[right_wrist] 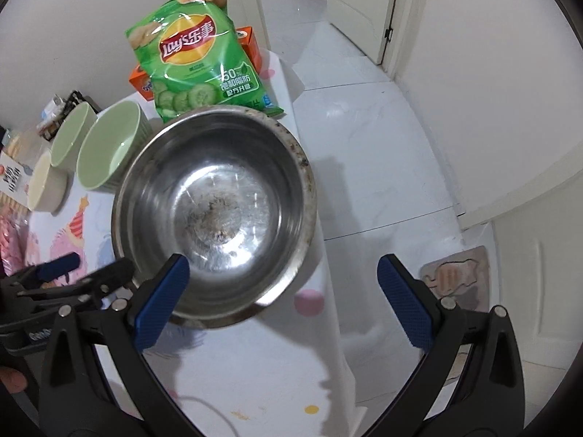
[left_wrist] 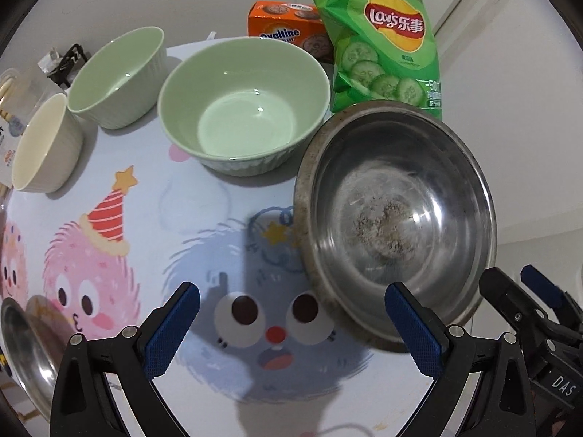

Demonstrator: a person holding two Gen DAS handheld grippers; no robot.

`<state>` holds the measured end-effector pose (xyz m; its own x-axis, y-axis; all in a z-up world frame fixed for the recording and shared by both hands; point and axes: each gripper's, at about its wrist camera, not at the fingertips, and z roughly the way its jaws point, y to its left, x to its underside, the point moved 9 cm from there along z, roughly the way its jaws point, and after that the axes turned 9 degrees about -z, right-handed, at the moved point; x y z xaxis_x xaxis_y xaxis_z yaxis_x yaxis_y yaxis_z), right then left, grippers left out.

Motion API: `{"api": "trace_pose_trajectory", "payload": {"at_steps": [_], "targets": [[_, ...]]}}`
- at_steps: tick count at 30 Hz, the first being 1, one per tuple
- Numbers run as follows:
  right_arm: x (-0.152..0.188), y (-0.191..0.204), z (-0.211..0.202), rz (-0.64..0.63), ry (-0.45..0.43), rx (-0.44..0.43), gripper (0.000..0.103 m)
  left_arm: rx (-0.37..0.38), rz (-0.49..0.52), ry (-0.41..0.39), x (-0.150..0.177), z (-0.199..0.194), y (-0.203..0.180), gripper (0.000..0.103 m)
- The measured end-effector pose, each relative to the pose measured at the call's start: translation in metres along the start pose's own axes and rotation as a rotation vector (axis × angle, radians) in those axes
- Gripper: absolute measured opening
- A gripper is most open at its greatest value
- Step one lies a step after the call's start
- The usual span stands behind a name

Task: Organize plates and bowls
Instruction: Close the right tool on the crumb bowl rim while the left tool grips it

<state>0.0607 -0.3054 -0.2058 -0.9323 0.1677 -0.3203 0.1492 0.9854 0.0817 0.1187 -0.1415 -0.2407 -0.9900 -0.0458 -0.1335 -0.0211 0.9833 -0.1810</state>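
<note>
- Stainless steel, scuffed and speckled along its rim, was the bowl (left_wrist: 397, 215) nearest my grippers; it sat on the table's right side, close to the edge, with a patch of greyish residue at its bottom.
- My left gripper (left_wrist: 291, 322) was released, its blue pads spread wide over the cartoon tablecloth (left_wrist: 120, 218), the right pad (left_wrist: 415, 331) just in front of the steel bowl's near rim; I could not tell whether it touched.
- My right gripper (right_wrist: 282, 300) was likewise released, holding nothing; its left pad (right_wrist: 162, 302) overlapped the steel bowl's near rim in view, while the other hung past the table edge, over the tiled floor (right_wrist: 371, 138).
- I saw a large pale green ribbed bowl (left_wrist: 244, 103) just behind and left of the steel one, upright and empty.
- A smaller green bowl (left_wrist: 118, 76) stood further left, and a cream bowl (left_wrist: 45, 144) beside that, nearest the left edge.
- A green Lay's crisp bag (left_wrist: 379, 40) leaned upright directly behind the steel bowl, with an orange Ovaltine box (left_wrist: 288, 27) behind it.
- Another shiny metal dish (left_wrist: 25, 349) showed only in part at the lower left of the left wrist view.
- A small mat (right_wrist: 457, 276) lay on the floor by the wall.
</note>
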Motion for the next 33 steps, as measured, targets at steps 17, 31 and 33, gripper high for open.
{"api": "trace_pose_trajectory", "payload": {"at_steps": [17,31,33], "targets": [[-0.004,-0.012,0.036,0.028,0.063,-0.037,0.066,-0.028,-0.005,0.029,-0.004,0.036,-0.004,0.057],[-0.003,-0.011,0.036,0.014,0.072,-0.040,0.017,-0.009,0.006,0.045,-0.005,0.041,-0.015,0.019],[-0.002,-0.010,0.035,0.013,0.073,-0.042,0.016,-0.005,0.004,0.048,-0.005,0.042,-0.013,0.019]]}}
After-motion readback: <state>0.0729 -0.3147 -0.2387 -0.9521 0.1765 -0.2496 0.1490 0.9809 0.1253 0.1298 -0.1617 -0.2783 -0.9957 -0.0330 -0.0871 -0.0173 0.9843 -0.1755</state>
